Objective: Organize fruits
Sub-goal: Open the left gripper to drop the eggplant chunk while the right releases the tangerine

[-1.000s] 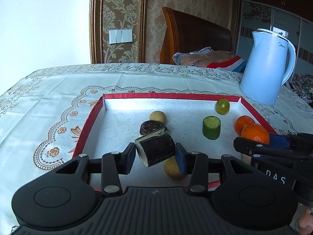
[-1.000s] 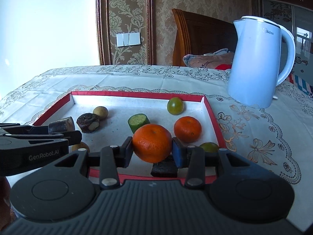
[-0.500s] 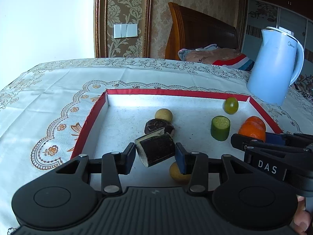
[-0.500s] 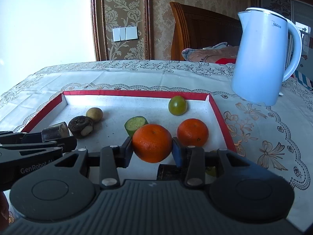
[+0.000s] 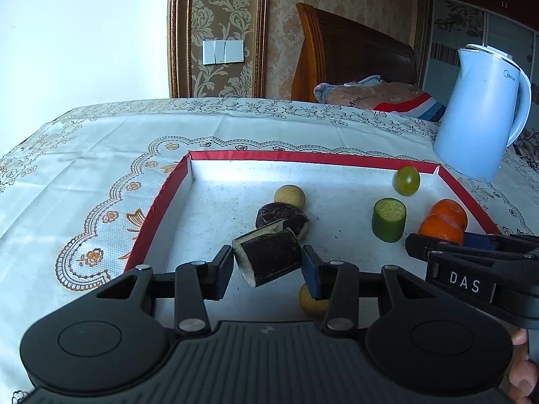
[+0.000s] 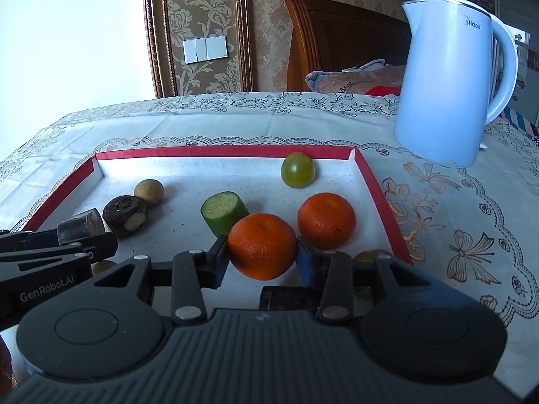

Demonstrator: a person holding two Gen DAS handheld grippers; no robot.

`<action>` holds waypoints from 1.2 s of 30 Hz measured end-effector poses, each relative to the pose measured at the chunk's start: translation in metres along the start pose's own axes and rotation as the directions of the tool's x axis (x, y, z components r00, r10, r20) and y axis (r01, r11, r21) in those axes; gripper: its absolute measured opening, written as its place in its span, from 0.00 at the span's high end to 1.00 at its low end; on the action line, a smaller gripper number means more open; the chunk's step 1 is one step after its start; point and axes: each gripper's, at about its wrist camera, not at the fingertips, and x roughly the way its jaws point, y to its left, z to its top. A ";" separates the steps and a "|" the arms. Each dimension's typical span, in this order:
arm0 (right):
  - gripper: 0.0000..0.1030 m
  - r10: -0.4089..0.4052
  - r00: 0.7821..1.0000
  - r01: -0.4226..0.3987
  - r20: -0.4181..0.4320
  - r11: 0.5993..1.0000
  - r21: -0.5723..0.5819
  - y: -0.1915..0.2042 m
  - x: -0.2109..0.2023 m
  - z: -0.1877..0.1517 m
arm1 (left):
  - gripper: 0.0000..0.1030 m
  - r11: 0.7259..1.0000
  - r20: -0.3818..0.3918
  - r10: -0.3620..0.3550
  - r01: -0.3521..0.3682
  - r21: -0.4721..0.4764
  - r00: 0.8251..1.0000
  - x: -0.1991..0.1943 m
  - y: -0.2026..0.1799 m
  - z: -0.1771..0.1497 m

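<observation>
Vs a sec ago little differs; both grips look the same; the right gripper (image 6: 262, 258) sits a bit further into the tray (image 6: 380, 198), so the 2nd orange (image 6: 326, 219) and kettle (image 6: 448, 77) loom nearer; left gripper (image 5: 267, 271) barely shifts.

Left gripper is clamped on a dark cut chunk (image 5: 269, 257), tilted, pale cut face toward the left pad, held just above the tray floor. Right gripper is clamped on an orange (image 6: 262, 245), pads on both sides, lifted off the floor.

Hard to see: a yellowish round fruit (image 5: 311, 301) is half hidden behind the left gripper's right finger; a greenish fruit (image 6: 372, 256) and a dark block (image 6: 286, 298) are mostly covered by the right gripper; can't tell what the block is; a hand (image 5: 522, 367) is cut off at the frame edge.

Red-rimmed tray on the tablecloth (image 6: 235, 124) holds: green tomato-like fruit (image 6: 298, 170) near the far wall; cut cucumber piece (image 6: 224, 212) mid; 2nd orange at right; dark round fruit (image 6: 125, 214) w/ a small tan ball (image 6: 149, 192) just behind, at left.
</observation>
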 end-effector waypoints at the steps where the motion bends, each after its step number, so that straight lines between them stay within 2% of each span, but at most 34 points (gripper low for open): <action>1: 0.62 0.000 1.000 0.000 0.001 1.000 0.002 0.000 0.000 0.000 | 0.58 1.000 0.000 0.000 0.000 0.000 1.000 0.000 0.000 0.000; 6: 0.62 0.002 1.000 -0.002 -0.005 1.000 0.002 0.000 0.001 0.000 | 0.57 1.000 0.009 0.007 -0.007 -0.003 1.000 0.000 0.000 0.000; 10: 0.61 0.001 1.000 -0.001 -0.006 1.000 0.005 0.000 0.001 0.000 | 0.45 1.000 0.019 0.012 -0.012 -0.012 1.000 -0.001 0.002 0.000; 12: 0.61 0.001 1.000 -0.001 -0.006 1.000 0.004 0.000 0.001 -0.001 | 0.44 1.000 0.026 0.012 -0.012 -0.013 1.000 -0.002 0.002 0.000; 15: 0.61 0.001 1.000 -0.001 -0.009 1.000 0.008 0.000 0.002 0.000 | 0.36 1.000 0.022 0.011 -0.010 -0.014 1.000 -0.001 0.002 0.000; 20: 0.61 0.001 1.000 -0.001 0.000 1.000 0.016 -0.002 0.000 0.000 | 0.35 1.000 0.036 0.012 -0.011 -0.019 0.999 -0.005 0.003 0.000; 21: 0.56 0.003 1.000 -0.003 0.005 1.000 0.017 -0.002 -0.001 -0.001 | 0.35 1.000 0.038 0.011 -0.010 -0.021 0.999 -0.006 0.004 -0.001; 22: 0.44 0.000 1.000 0.000 0.015 1.000 0.016 -0.002 -0.003 -0.001 | 0.34 1.000 0.039 0.011 -0.010 -0.023 0.999 -0.007 0.005 -0.001; 24: 0.34 -0.011 0.999 0.010 0.046 1.000 0.007 -0.001 -0.009 -0.001 | 0.28 1.000 0.042 0.011 -0.010 -0.026 0.999 -0.008 0.006 -0.002; 27: 0.33 -0.015 0.997 0.016 0.071 1.000 -0.014 0.003 -0.015 -0.002 | 0.27 1.000 0.059 0.016 -0.014 -0.020 0.998 -0.012 0.005 -0.003; 33: 0.31 -0.006 0.998 0.008 0.066 1.000 -0.024 0.006 -0.017 -0.005 | 0.27 1.000 0.068 0.022 -0.022 -0.008 0.997 -0.016 0.004 -0.004; 34: 0.27 -0.008 0.998 0.009 0.070 1.000 -0.021 0.005 -0.018 -0.005 | 0.27 1.000 0.069 0.021 -0.020 -0.011 0.997 -0.016 0.005 -0.004; 36: 0.24 -0.009 0.997 0.010 0.075 1.000 -0.013 0.003 -0.020 -0.006 | 0.27 1.000 0.070 0.018 -0.016 -0.025 0.997 -0.018 0.008 -0.005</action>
